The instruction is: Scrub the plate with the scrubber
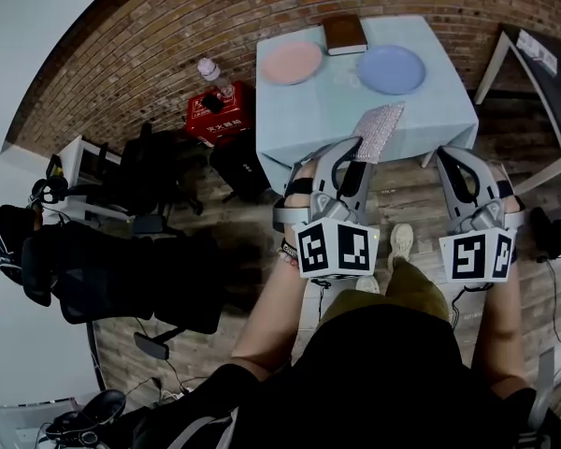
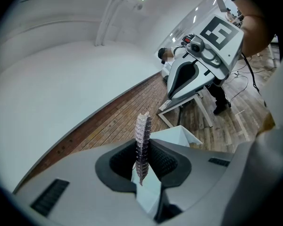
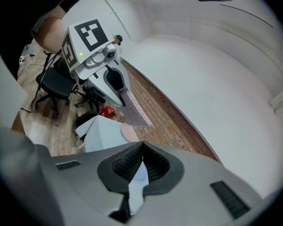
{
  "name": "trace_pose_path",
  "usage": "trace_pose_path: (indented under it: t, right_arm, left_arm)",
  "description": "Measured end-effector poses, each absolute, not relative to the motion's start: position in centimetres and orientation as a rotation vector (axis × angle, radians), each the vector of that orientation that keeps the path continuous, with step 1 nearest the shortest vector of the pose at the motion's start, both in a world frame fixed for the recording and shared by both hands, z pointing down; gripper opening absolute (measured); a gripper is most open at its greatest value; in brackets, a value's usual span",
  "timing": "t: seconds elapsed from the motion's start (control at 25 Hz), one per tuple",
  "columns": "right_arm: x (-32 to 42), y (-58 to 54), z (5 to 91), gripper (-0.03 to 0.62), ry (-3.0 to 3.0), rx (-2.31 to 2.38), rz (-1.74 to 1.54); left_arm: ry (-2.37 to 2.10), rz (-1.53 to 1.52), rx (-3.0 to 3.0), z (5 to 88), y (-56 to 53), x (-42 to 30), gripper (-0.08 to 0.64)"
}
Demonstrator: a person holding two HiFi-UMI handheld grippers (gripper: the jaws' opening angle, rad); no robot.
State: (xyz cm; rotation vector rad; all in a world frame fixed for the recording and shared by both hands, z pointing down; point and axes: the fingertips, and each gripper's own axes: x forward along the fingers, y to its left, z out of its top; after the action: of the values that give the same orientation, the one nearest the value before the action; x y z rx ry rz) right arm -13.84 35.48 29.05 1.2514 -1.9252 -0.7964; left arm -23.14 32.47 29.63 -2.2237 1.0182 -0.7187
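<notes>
Head view, grip status?
– Left gripper (image 1: 353,152) is clamped on the scrubber (image 1: 381,129), held over the table's (image 1: 327,101) near edge. Right gripper (image 1: 453,157) is closed and empty.

Handling?
– Scrubber judged light and limp. Pink plate (image 1: 292,62) and blue plate (image 1: 391,68) sit toward the far edge, likely rigid and slippery. Near half is bare.

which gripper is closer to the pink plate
Left. In the head view the left gripper, clamping the scrubber, is below-right of the pink plate; the right gripper is much farther right.
</notes>
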Motion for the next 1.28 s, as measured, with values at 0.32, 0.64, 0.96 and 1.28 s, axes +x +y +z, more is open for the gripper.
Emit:
trace_pose_path:
  t: [0.32, 0.64, 0.96, 1.28]
  right_arm:
    - [-11.8, 30.6, 29.6, 0.035, -1.932, 1.274, -0.815]
    - [-8.7, 22.7, 28.9, 0.035, -1.949, 1.247, -0.857]
    - [-5.2, 13.1, 28.8, 0.035, -1.996, 1.221, -0.841]
    - [-1.2, 4.6, 30.1, 0.035, -2.011, 1.169, -0.807]
  left_arm:
    - [1.033, -0.709, -2.203, 29.9, 27.4, -21.7, 0.078]
    - [1.064, -0.705, -2.176, 29.1, 19.9, -18.6, 0.078]
    - [1.103, -0.762, -2.167, 29.2, 10.8, -15.8, 0.078]
    - [1.104, -0.812, -2.181, 30.4, 2.3, -11.7, 0.078]
